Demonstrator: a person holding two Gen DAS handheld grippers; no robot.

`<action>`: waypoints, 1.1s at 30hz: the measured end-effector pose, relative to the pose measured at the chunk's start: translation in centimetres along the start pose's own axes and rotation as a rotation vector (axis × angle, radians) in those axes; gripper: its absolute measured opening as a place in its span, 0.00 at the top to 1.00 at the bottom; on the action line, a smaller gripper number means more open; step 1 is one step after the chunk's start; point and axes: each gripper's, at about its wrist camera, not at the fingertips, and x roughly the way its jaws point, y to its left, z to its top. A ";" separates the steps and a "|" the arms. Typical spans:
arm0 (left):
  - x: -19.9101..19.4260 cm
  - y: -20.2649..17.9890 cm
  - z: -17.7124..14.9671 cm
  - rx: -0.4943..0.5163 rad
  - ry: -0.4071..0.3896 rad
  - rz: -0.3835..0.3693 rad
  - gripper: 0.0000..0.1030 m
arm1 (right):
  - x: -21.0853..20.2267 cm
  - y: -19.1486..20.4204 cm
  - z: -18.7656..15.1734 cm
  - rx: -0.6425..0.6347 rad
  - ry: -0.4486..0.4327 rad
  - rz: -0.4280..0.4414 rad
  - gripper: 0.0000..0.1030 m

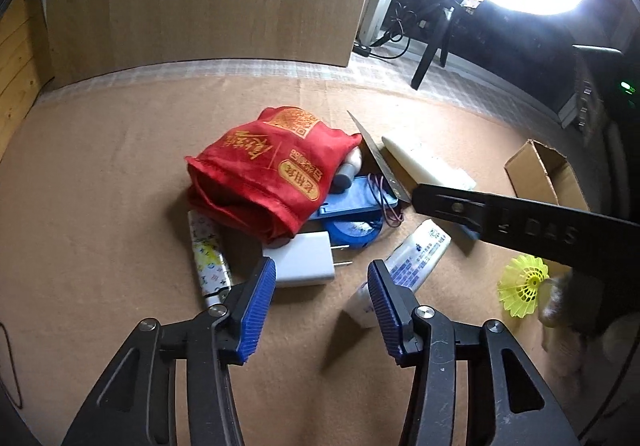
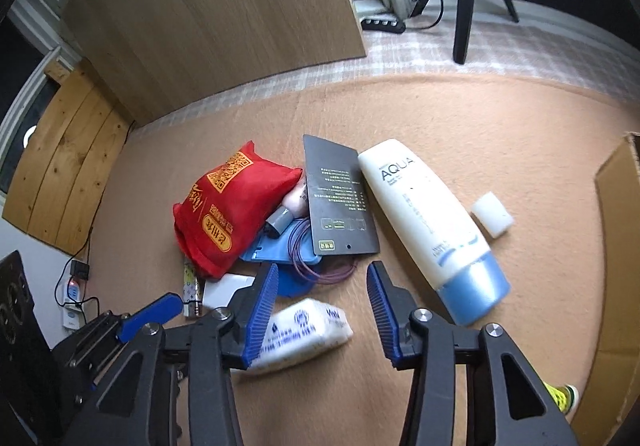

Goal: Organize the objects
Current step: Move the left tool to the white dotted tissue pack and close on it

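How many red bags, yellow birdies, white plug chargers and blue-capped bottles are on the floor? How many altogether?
Red bag: 1
Yellow shuttlecock: 1
White plug charger: 1
White bottle with a blue cap: 1
Total: 4

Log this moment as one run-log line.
stage: approaching pile | left tongs: open, empty | right tongs: open, empty | nearest: white tube | red bag: untouched

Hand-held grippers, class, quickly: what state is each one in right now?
Left hand-held gripper: open, holding nothing.
Right hand-held gripper: open, holding nothing.
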 end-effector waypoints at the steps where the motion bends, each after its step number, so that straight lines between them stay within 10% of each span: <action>1: 0.1 -0.1 0.0 0.001 0.001 -0.005 0.51 | 0.3 0.0 0.1 -0.001 0.009 -0.002 0.62; 27: 0.1 0.3 -4.8 0.022 0.074 -0.057 0.53 | -1.1 -2.2 -7.0 0.107 0.121 0.144 0.73; 33: -0.7 0.9 -6.0 0.009 0.091 -0.113 0.33 | -3.2 -1.8 -8.0 0.091 0.045 0.098 0.45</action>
